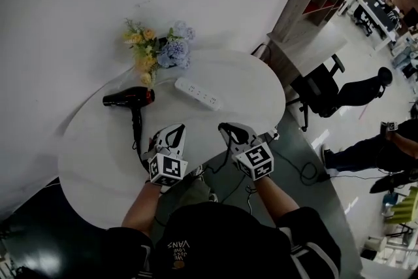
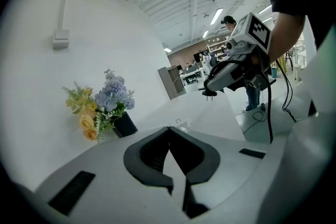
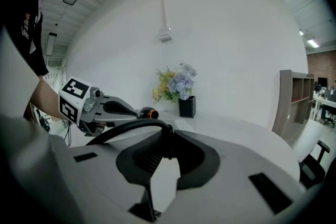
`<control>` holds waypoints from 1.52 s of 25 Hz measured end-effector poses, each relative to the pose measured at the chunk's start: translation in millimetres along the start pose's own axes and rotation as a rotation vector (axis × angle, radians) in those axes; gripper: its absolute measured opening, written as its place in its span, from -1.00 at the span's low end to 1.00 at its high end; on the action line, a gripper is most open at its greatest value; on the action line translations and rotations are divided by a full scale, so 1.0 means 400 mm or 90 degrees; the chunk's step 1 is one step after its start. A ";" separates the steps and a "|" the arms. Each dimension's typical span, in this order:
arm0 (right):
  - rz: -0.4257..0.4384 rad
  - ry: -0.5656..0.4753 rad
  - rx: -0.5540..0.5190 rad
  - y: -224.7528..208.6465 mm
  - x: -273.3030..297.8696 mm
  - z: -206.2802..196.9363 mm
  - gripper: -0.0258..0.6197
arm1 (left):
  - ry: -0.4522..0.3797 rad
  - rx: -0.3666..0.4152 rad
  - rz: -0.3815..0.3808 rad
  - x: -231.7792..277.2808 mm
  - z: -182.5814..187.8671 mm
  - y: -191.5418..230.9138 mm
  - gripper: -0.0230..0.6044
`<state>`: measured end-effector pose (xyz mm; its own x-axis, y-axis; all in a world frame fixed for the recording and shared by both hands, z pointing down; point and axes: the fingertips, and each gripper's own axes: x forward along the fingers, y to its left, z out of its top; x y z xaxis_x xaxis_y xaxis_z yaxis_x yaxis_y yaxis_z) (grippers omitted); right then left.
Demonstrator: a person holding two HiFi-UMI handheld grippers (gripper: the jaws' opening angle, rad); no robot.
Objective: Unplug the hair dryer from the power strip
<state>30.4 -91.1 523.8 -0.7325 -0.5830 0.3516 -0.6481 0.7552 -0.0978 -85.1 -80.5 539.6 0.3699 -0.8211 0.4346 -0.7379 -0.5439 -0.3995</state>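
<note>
The black hair dryer [image 1: 127, 98] lies on the round white table [image 1: 91, 173], left of the white power strip [image 1: 198, 93]. My right gripper [image 1: 226, 129] is shut on the dryer's black plug [image 2: 210, 93], held in the air off the strip with its prongs showing. In the right gripper view the black cable [image 3: 123, 128] curves into the right gripper [image 3: 169, 138]. My left gripper [image 1: 175, 132] hovers beside the right one near the table's front edge. In its own view the left gripper [image 2: 169, 129] is shut with nothing between its fingers.
A black vase of yellow and blue flowers [image 1: 157, 49] stands behind the dryer by the wall. A wooden shelf unit [image 1: 307, 16] and an office chair [image 1: 320, 88] are to the right of the table. People's legs [image 1: 366, 153] and floor cables [image 1: 307, 173] lie further right.
</note>
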 end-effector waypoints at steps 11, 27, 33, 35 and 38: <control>-0.016 -0.035 0.015 0.077 -0.127 0.012 -0.70 | -0.035 -0.054 0.064 -0.184 0.017 -0.029 -0.87; -0.038 -0.088 0.074 0.160 -0.270 -0.007 -0.70 | -0.105 -0.203 0.145 -0.401 0.047 -0.077 -0.87; -0.028 -0.093 0.093 0.179 -0.302 -0.015 -0.70 | -0.097 -0.210 0.165 -0.452 0.040 -0.099 -0.87; -0.026 -0.096 0.093 0.184 -0.303 -0.011 -0.70 | -0.101 -0.213 0.163 -0.454 0.030 -0.109 -0.87; -0.024 -0.104 0.097 0.185 -0.314 -0.010 -0.70 | -0.117 -0.222 0.164 -0.462 0.037 -0.119 -0.87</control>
<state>74.9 39.2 476.0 -0.7234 -0.6598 0.2033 -0.6903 0.6853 -0.2320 -109.8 94.6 466.5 0.2203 -0.9559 0.1940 -0.9529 -0.2535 -0.1668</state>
